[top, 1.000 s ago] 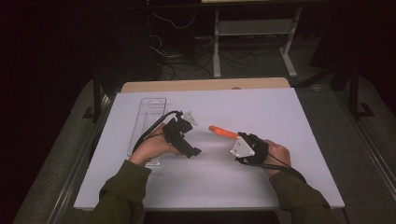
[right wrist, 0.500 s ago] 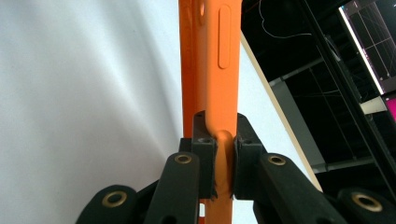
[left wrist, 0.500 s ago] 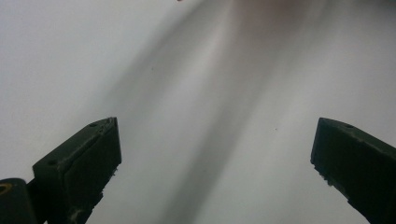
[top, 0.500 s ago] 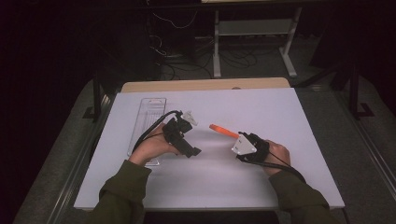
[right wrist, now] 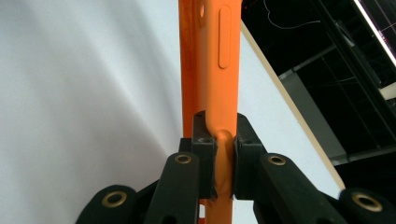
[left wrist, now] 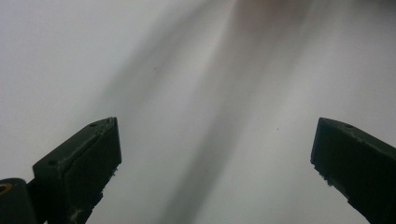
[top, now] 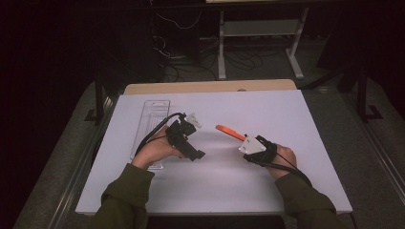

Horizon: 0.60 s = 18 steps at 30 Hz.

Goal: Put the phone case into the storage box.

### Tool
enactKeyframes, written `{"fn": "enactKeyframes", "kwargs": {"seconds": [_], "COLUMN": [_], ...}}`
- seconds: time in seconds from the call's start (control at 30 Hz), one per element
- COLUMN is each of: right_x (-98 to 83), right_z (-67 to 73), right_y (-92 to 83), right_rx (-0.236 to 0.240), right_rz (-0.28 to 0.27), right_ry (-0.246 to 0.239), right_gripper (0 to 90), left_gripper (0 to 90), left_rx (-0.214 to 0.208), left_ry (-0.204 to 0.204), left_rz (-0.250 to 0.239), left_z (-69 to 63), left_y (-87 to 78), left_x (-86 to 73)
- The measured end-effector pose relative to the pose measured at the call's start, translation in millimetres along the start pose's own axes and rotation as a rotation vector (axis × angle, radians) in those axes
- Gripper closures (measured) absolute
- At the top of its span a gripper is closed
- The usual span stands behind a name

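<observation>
High view above the white table [top: 215,191], facing forward-down; both gripper views close over it.

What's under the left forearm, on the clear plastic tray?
The clear plastic tray looks empty at its visible far end; the left hand and left gripper cover its near part.

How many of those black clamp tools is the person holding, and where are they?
2. The left gripper is in the left hand beside the clear plastic tray, jaws open over the white table. The right gripper, at centre right, pinches an orange tool.
</observation>
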State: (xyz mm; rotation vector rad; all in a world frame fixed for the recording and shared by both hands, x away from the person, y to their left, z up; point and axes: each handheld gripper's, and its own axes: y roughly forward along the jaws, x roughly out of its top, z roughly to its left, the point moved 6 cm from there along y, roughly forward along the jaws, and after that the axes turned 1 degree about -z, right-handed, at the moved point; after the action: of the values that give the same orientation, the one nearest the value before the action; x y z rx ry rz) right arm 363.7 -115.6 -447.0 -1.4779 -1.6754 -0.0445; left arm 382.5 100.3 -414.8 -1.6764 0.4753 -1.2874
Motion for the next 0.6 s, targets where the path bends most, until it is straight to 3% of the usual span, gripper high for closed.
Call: {"fn": "enactKeyframes", "kwargs": {"seconds": [0.53,0.6], "right_x": [-2.3,-1.8], "right_z": [-3.7,-2.7], "right_y": [0.8,0.7], "right_rx": [0.043,0.053], "right_rz": [0.004,0.005], "right_ry": [0.091,0.137], "right_gripper": [81.0,80.9], "left_gripper": [1.0,1.0], "left_rx": [-0.004,-0.002], "left_ry": [-0.022,-0.025], "left_rz": [-0.02,-0.021], "left_z": [-1.3,-1.1], "left_y": [0.3,0.3], "left_x": [0.7,0.6]}}
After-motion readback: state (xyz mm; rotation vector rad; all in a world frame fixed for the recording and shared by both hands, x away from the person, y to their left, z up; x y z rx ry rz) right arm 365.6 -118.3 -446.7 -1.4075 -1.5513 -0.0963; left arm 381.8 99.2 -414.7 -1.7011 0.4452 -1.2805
